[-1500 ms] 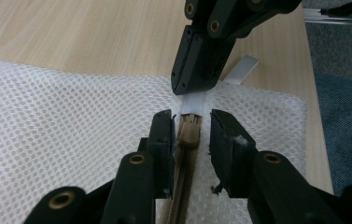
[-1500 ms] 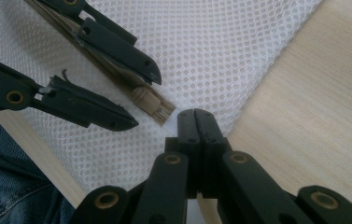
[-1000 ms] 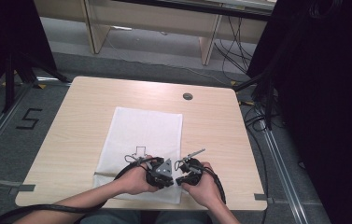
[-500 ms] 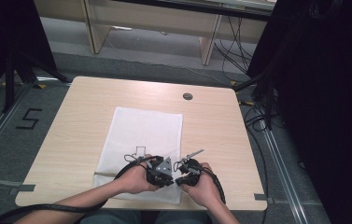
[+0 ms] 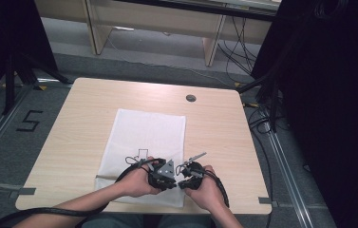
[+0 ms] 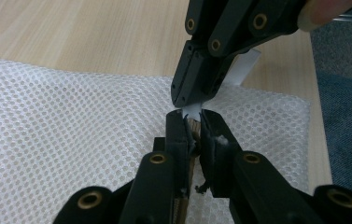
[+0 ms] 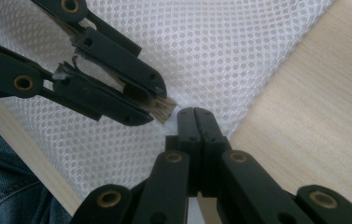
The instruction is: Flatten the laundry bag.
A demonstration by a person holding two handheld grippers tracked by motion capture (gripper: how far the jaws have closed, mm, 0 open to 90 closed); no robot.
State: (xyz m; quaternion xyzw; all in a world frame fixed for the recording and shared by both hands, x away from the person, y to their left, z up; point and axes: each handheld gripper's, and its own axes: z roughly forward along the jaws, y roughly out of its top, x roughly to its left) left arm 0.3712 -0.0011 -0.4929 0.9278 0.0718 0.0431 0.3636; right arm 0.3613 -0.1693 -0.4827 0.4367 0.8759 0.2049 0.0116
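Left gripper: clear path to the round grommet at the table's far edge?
Probably yes. Only bare table and white mesh cloth lie between the left gripper and the grommet, though it grips a small brown piece.

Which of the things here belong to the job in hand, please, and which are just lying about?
In the job:
- left gripper, shut on a small wooden stick
- right gripper, shut on a white strip
- white mesh cloth under both

Lying about:
- dark round cap in the table
- cables on the floor
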